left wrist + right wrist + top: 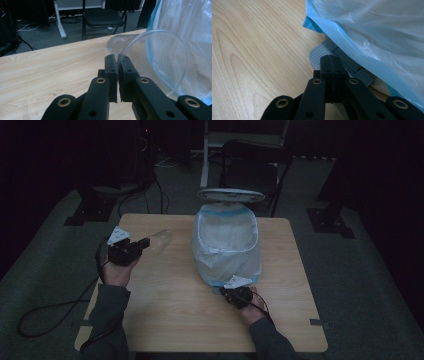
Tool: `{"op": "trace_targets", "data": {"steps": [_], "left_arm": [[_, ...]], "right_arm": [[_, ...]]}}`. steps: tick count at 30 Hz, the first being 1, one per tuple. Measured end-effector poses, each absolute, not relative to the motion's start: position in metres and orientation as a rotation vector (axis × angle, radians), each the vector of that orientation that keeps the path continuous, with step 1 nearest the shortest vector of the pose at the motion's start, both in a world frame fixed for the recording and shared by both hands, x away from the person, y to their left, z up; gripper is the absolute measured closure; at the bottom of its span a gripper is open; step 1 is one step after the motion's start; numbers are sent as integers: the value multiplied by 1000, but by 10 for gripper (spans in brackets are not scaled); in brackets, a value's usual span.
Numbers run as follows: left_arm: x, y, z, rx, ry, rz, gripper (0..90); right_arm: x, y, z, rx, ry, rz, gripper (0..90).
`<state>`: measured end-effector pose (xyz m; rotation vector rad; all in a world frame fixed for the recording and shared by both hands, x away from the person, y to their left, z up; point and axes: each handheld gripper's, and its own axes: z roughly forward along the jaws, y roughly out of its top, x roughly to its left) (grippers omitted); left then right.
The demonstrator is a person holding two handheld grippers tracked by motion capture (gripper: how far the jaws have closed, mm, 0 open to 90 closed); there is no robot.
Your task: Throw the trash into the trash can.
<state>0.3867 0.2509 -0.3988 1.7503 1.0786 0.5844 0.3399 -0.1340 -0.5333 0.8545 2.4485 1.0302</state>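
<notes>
The claw [331, 60], jaws together, rests on a grey pedal [322, 51] beneath the blue-lined bin bag [372, 30].

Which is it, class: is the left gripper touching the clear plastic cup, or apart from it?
Touching. In the left gripper view the left gripper has its jaws pinched on the rim of the clear plastic cup.

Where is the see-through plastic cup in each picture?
High view: the clear cup lies sideways left of centre, pinched by the left gripper.
Left gripper view: right of centre, its rim between the jaws.
Right gripper view: not in it.
Shared landmark: the bin with its bag.
</notes>
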Motion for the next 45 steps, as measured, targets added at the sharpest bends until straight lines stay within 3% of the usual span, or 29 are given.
{"op": "trace_targets", "data": {"steps": [45], "left_arm": [[394,234,-321,1728,921,601,874]], "right_arm": [[340,-133,-533,866,2446,1046,900]]}}
